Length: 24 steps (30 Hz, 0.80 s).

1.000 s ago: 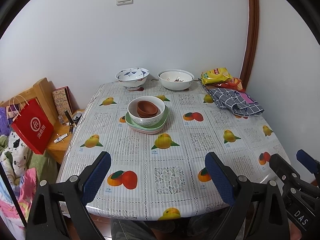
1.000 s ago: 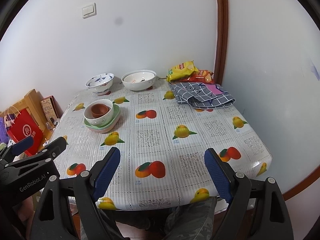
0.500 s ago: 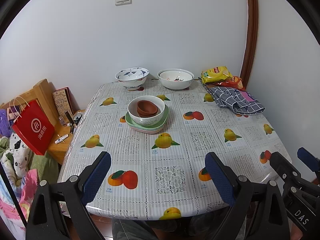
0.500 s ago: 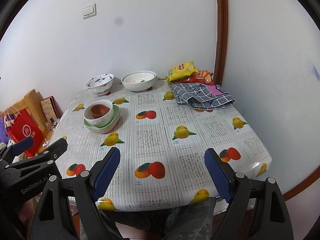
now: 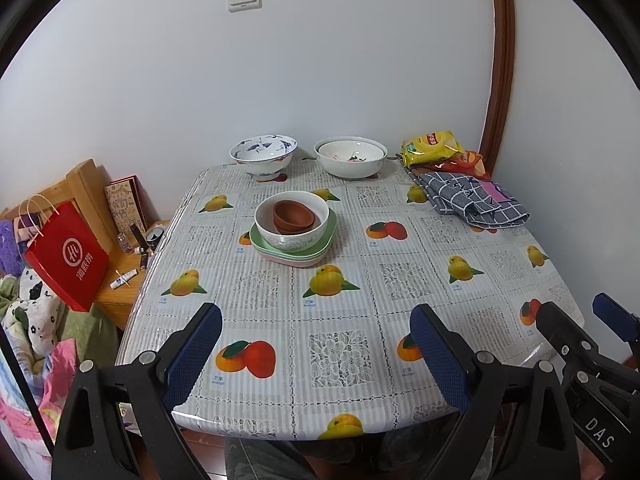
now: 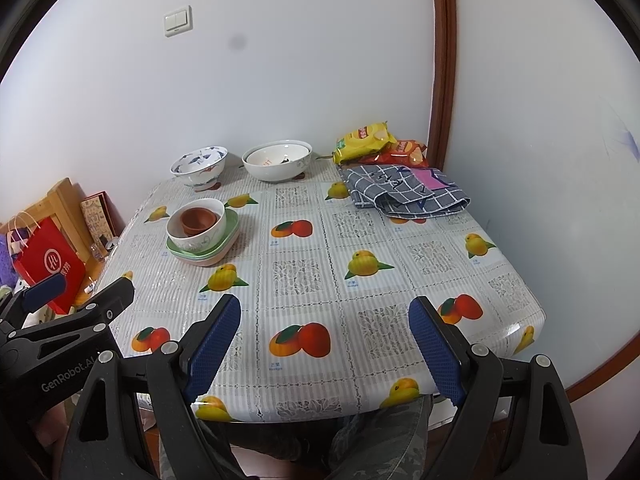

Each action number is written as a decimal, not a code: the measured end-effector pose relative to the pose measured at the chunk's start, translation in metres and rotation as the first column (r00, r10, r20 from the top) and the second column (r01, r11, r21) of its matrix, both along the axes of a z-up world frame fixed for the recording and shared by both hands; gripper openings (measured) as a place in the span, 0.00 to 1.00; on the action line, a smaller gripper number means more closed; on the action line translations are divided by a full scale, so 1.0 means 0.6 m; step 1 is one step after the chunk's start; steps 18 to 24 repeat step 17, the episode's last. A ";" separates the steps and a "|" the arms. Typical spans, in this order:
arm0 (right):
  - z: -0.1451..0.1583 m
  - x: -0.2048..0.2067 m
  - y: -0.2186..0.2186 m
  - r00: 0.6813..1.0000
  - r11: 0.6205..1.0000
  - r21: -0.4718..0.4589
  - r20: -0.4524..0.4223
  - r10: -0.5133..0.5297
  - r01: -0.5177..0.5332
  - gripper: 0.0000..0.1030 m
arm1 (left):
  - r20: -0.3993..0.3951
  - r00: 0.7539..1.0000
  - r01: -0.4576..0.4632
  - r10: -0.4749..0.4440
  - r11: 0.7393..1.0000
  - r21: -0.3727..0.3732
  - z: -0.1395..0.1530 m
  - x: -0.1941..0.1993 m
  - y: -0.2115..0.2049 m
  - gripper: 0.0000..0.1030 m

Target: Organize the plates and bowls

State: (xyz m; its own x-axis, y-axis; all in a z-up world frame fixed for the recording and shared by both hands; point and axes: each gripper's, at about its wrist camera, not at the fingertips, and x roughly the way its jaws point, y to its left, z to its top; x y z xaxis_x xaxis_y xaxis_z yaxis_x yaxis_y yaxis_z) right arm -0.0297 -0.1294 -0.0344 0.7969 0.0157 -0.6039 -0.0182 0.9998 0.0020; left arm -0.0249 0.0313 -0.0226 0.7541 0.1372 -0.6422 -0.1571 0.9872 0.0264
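A small brown bowl (image 5: pixel 293 216) (image 6: pixel 198 220) sits inside a white bowl (image 5: pixel 294 236) (image 6: pixel 192 240), which rests on stacked green and pink plates (image 5: pixel 298 254) (image 6: pixel 216 254) in the middle left of the table. At the far edge stand a blue-patterned bowl (image 5: pixel 263 154) (image 6: pixel 199 165) and a wide white bowl (image 5: pixel 350 157) (image 6: pixel 277 160). My left gripper (image 5: pixel 316 328) hangs open over the near table edge, nothing between its fingers. My right gripper (image 6: pixel 325 320) is likewise open and empty, to the right of the left one.
A fruit-print tablecloth (image 5: pixel 352 280) covers the table. A folded grey checked cloth (image 5: pixel 472 198) (image 6: pixel 404 190) and snack bags (image 5: pixel 434 148) (image 6: pixel 368 140) lie at the far right corner. A red paper bag (image 5: pixel 66 256), wooden furniture and bedding crowd the left side. Walls close off the back and right.
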 end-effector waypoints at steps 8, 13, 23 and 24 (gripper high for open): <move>0.000 -0.005 -0.001 1.000 1.000 0.004 0.011 0.003 -0.003 0.83 | 0.005 1.000 0.003 -0.003 1.000 0.000 0.001 -0.002 0.000 0.93; 0.001 -0.007 0.000 1.000 1.000 0.004 0.016 0.004 -0.004 0.83 | 0.005 1.000 0.005 -0.005 1.000 0.004 0.003 0.000 -0.002 0.93; 0.003 -0.010 0.001 1.000 1.000 0.007 0.021 0.006 -0.006 0.83 | 0.005 1.000 0.009 -0.009 1.000 0.004 0.002 0.000 -0.001 0.93; 0.003 -0.010 0.001 1.000 1.000 0.007 0.021 0.006 -0.006 0.83 | 0.005 1.000 0.009 -0.009 1.000 0.004 0.002 0.000 -0.001 0.93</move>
